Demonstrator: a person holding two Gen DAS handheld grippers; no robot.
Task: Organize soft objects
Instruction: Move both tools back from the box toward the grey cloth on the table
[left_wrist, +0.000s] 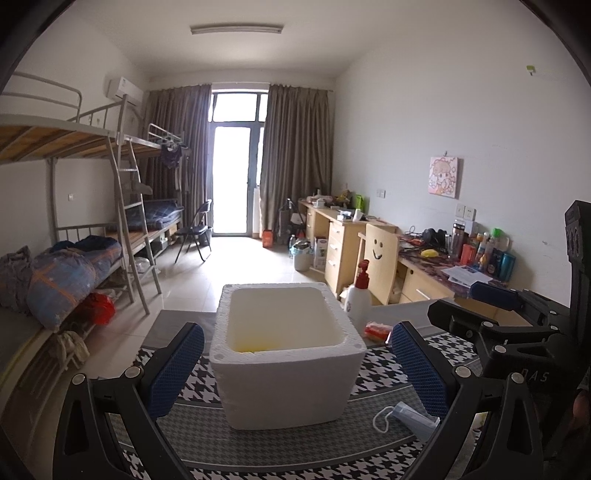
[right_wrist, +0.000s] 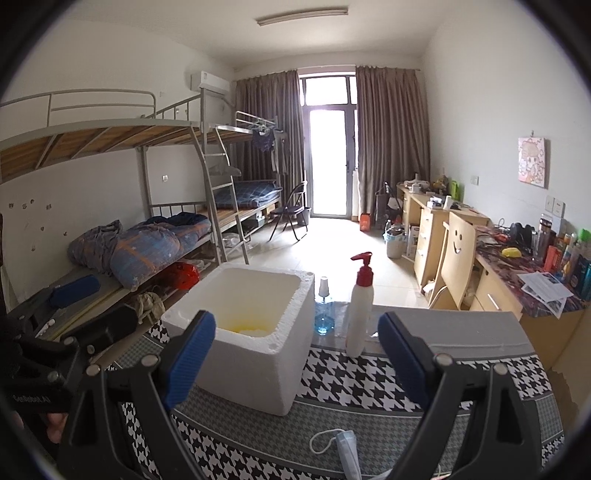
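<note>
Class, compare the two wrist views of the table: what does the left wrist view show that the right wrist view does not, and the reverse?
Only the left wrist view shows the orange packet beside the pump bottle. Only the right wrist view shows the small blue bottle between the foam box and the pump bottle. Both show the foam box, pump bottle, face mask on the houndstooth cloth, and open grippers.

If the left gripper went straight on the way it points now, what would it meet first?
Most likely the white foam box, which sits centred between the open left gripper fingers on the houndstooth cloth. How much gap remains is unclear.
</note>
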